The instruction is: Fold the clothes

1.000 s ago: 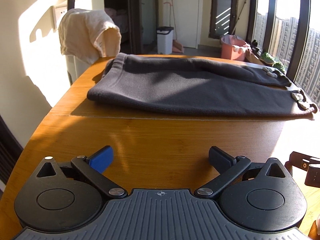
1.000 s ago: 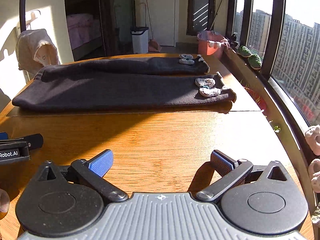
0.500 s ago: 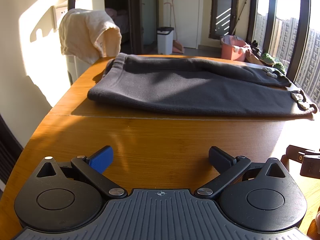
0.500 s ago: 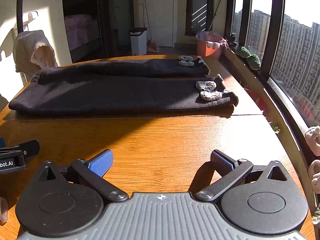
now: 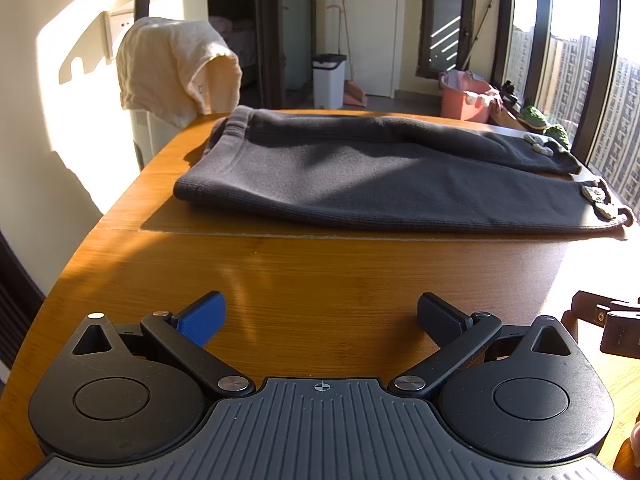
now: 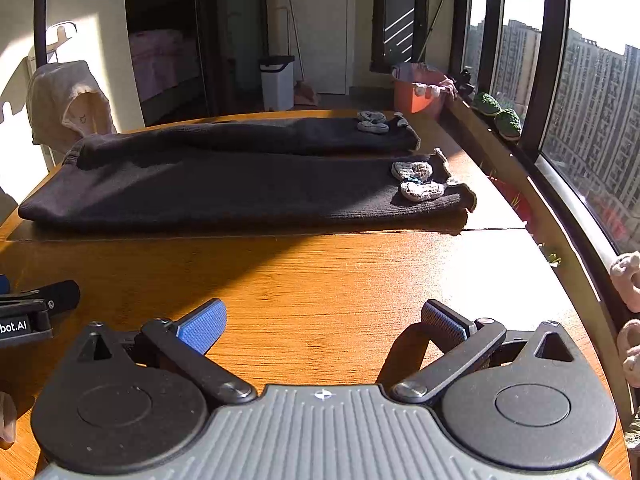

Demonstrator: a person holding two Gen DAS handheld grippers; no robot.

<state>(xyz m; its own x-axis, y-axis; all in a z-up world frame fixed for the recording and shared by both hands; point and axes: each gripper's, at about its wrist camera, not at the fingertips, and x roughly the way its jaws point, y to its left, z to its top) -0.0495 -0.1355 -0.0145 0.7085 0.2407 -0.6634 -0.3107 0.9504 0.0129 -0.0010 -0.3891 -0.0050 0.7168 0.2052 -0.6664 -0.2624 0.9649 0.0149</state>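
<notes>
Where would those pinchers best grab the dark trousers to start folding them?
Probably at the near leg's cuff for the right gripper and the waistband corner for the left gripper. Come in low from the near table edge: the trousers lie flat, ends sideways, edges facing the open fingers.

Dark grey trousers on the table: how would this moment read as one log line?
dark grey knit trousers: flat, unfolded on wooden table | left gripper: open, empty | right gripper: open, empty
</notes>
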